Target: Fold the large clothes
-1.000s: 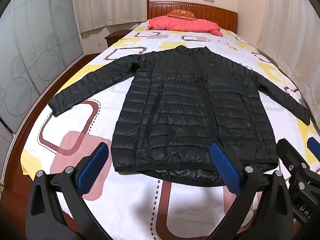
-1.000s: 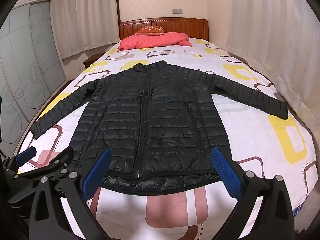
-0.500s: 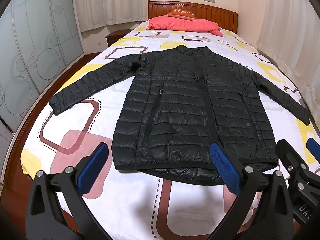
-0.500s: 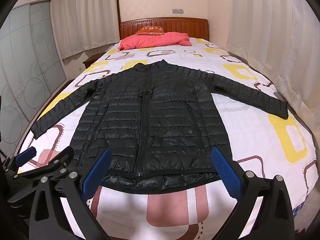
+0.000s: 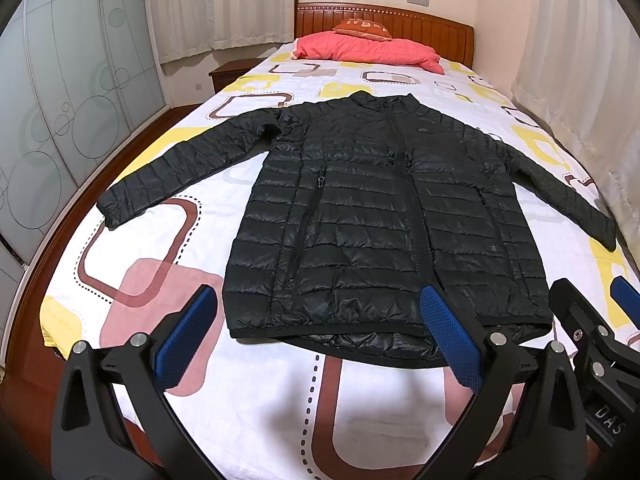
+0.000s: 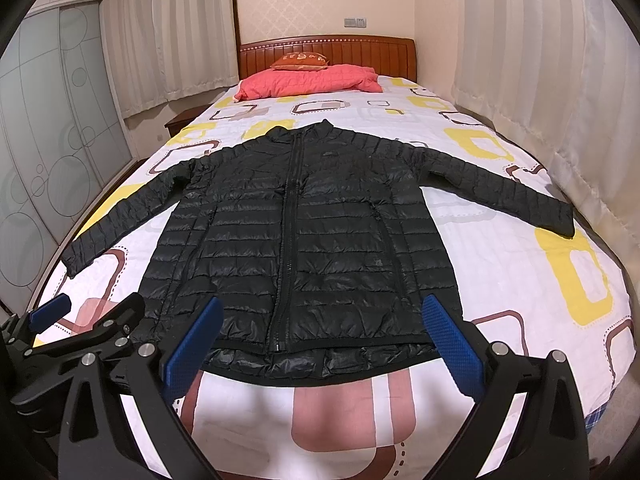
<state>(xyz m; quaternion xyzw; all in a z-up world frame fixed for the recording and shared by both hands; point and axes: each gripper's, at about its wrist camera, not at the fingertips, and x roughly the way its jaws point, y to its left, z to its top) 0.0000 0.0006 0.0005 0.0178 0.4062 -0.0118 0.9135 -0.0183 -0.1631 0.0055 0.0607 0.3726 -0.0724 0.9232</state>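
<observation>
Jacket (image 5: 384, 220) flat on bed (image 5: 248, 392), sleeves spread. Left claw (image 5: 316, 340), right claw (image 6: 320, 344) gape empty near hem. Best: pinch sleeve cuff, fold inward flat.

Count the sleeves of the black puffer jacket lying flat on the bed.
2. The left sleeve stretches toward the wardrobe side of the bed; the right sleeve stretches toward the curtain side. Neither is folded in.

bed (image 5: 256, 392): white sheet, yellow, brown, pink squares | headboard (image 6: 360, 50): reddish wood, at far end | coral quilt (image 6: 308, 82): lay below headboard | orange cushion (image 6: 299, 60): rested atop quilt | nightstand (image 5: 230, 74): stood beside bed | curtains (image 6: 520, 80): pale | wardrobe doors (image 5: 60, 100): frosted, circle-patterned
</observation>
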